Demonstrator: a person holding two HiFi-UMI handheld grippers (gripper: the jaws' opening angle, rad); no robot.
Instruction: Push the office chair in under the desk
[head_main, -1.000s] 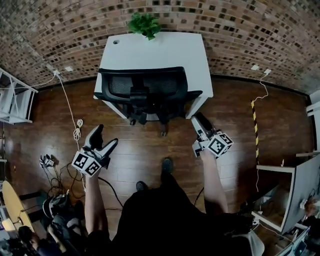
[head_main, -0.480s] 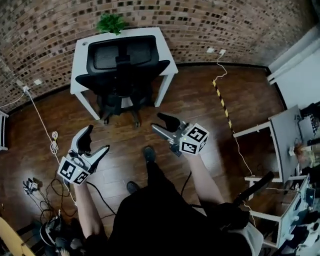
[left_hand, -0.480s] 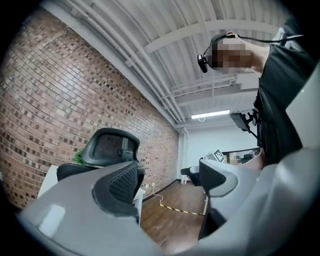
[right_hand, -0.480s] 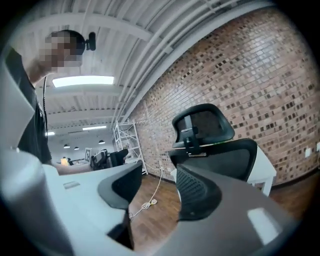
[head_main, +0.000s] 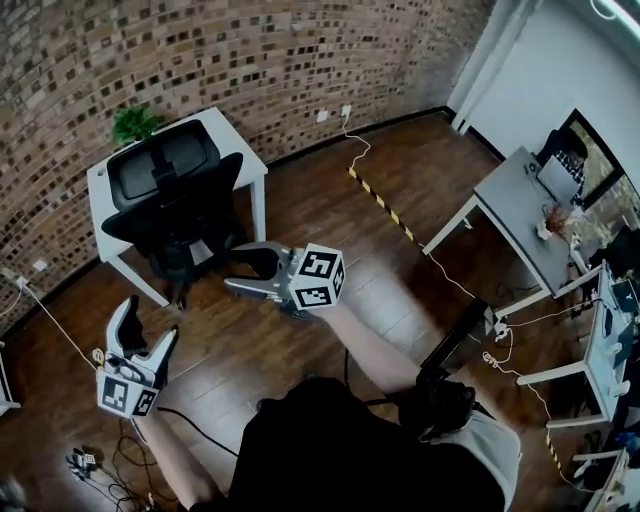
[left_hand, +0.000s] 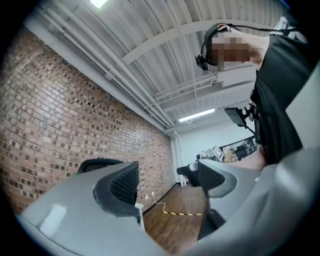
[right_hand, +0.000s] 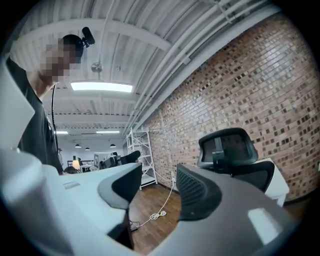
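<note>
Both my tongs empty: left gripper (head_main: 148, 320) jaws apart, just been closing, right gripper (head_main: 245, 268) jaws apart; beyond them, one black mesh office chair (head_main: 170, 190) tucked against one white desk (head_main: 250, 165), chair base too dark to make out.

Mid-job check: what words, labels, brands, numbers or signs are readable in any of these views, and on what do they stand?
No readable text in any view.
Two white marker cubes: black square patterns only, no letters or numbers.
Yellow-and-black striped tape on the wooden floor: a marking, no words.
Dark screen on the grey desk: too small to read.
Black mesh office chair: no label visible.
</note>
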